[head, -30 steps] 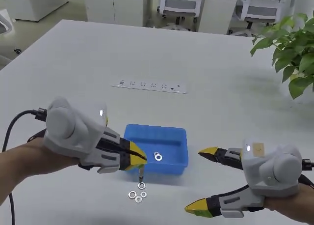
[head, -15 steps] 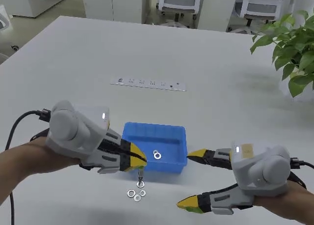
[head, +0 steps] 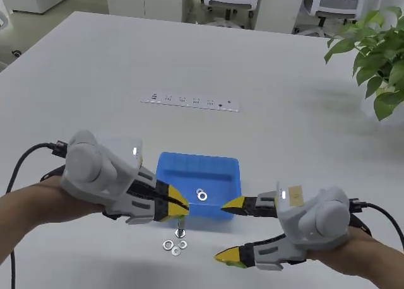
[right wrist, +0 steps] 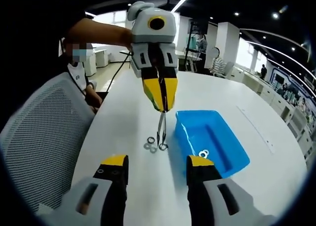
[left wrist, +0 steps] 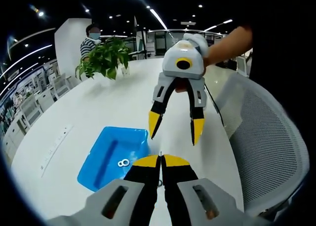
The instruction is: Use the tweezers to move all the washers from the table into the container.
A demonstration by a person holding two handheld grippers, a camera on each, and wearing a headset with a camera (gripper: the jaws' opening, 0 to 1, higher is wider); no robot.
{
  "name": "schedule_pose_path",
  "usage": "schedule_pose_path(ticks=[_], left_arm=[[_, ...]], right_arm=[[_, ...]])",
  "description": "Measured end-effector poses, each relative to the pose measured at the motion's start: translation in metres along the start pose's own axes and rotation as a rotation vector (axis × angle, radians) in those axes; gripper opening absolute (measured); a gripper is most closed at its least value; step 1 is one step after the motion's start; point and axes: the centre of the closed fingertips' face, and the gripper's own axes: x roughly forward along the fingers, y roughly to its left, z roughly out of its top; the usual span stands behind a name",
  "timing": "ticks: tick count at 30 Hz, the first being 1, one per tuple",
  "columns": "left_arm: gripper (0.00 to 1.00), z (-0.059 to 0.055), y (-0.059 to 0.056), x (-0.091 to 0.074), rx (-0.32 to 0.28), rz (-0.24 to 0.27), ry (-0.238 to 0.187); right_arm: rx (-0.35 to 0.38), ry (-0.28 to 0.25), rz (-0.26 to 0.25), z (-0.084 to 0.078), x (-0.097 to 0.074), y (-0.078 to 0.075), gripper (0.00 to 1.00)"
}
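Clamping thin metal tweezers [head: 180, 224] between closed jaws, the left gripper [head: 175, 207] is pointing them at small silver washers [head: 175, 245] lying just beside the blue plastic container [head: 218, 169], one washer [head: 201, 195] lying inside; the right gripper [head: 230, 231] is hovering nearby, jaws wide apart.

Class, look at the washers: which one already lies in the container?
The lone washer inside the blue container. The others lie clustered on the table just in front of it, by the tip of the tweezers.
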Motion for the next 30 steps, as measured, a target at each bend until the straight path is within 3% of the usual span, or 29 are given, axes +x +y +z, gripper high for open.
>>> schedule_pose_path(ticks=[11, 18, 30], left_arm=[[0.05, -0.001, 0.002, 0.0, -0.002, -0.009, -0.014], [0.05, 0.003, -0.005, 0.0, -0.006, -0.037, -0.02], [0.05, 0.005, -0.008, -0.001, 0.004, -0.07, -0.001]], right_arm=[[-0.016, 0.008, 0.028, 0.003, 0.012, 0.003, 0.43], [-0.016, 0.007, 0.04, 0.007, 0.023, 0.0, 0.38], [-0.061, 0.022, 0.058, 0.015, 0.044, -0.007, 0.29]])
